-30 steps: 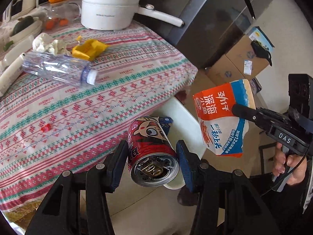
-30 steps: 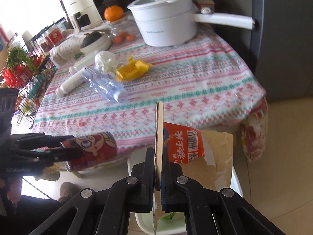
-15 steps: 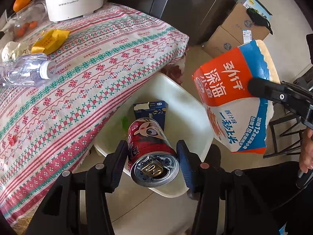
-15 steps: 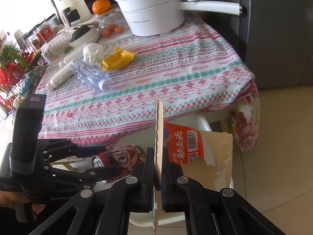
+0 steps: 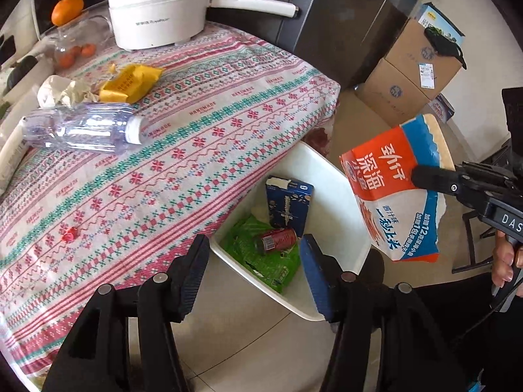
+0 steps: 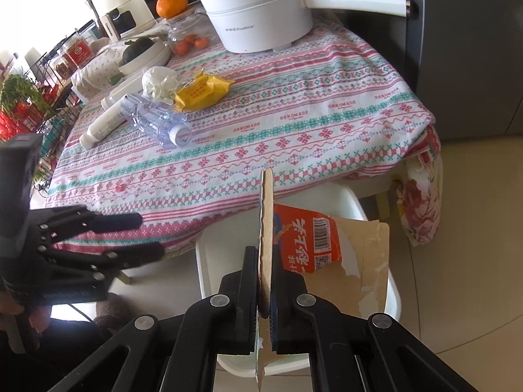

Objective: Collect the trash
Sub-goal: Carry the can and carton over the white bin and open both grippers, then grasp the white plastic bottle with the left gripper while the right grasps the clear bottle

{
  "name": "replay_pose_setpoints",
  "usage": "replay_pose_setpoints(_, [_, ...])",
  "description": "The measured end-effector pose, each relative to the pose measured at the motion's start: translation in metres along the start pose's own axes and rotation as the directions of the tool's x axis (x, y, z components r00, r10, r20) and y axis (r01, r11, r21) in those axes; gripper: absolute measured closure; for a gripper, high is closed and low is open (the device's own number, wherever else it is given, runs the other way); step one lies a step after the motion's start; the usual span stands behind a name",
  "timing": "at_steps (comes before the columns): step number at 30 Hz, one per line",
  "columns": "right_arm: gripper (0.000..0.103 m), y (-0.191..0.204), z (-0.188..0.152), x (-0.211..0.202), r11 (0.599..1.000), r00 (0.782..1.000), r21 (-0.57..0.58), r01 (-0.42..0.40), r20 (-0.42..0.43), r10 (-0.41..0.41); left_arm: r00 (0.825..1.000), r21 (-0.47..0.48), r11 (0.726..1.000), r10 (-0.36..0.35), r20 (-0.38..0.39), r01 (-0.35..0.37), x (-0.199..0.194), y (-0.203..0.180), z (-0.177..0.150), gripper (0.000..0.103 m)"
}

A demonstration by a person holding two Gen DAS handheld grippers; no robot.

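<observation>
My left gripper point(image 5: 253, 269) is open and empty above the white bin point(image 5: 340, 196) on the floor by the table. A red can point(image 5: 276, 240) lies in the bin on a green wrapper point(image 5: 261, 258), beside a blue carton point(image 5: 287, 205). My right gripper point(image 6: 264, 290) is shut on a torn orange-and-white cardboard box point(image 6: 305, 245), held over the bin point(image 6: 358, 207); the box also shows in the left wrist view point(image 5: 392, 189). On the tablecloth lie a clear plastic bottle point(image 5: 81, 127), a yellow wrapper point(image 5: 130, 81) and crumpled white paper point(image 5: 62, 89).
A white pot point(image 5: 157, 16) with a long handle stands at the table's far side, with an orange point(image 5: 67, 9) and a jar behind. Cardboard boxes point(image 5: 412, 72) are stacked on the floor by a dark fridge. A wire rack point(image 6: 29, 98) stands left of the table.
My left gripper opened and let go of the red can, which dropped into the bin. The right gripper kept its hold on the cardboard box over the bin.
</observation>
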State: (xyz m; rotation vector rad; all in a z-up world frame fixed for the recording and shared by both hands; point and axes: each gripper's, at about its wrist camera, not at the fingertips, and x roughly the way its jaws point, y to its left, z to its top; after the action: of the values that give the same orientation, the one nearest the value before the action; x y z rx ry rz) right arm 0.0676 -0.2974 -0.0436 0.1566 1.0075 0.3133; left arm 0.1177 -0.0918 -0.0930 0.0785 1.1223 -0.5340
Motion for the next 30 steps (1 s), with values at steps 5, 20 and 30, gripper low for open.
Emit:
replay_pose_setpoints(5, [0.097, 0.006, 0.001, 0.010, 1.000, 1.000, 0.003, -0.007, -0.017, 0.007, 0.998, -0.044, 0.998, 0.054, 0.033, -0.053, -0.019, 0.025, -0.002, 0.027])
replay_pose_setpoints(20, [0.043, 0.018, 0.012, 0.022, 0.999, 1.000, 0.030, -0.015, -0.020, 0.015, 0.981, -0.199, 0.970, 0.162, 0.105, -0.139, -0.064, 0.099, -0.012, 0.020])
replay_pose_setpoints(30, [0.030, 0.041, 0.028, 0.038, 1.000, 1.000, -0.006, 0.005, -0.017, -0.005, 0.965, -0.302, 0.934, 0.234, 0.116, -0.190, -0.087, 0.152, -0.019, 0.020])
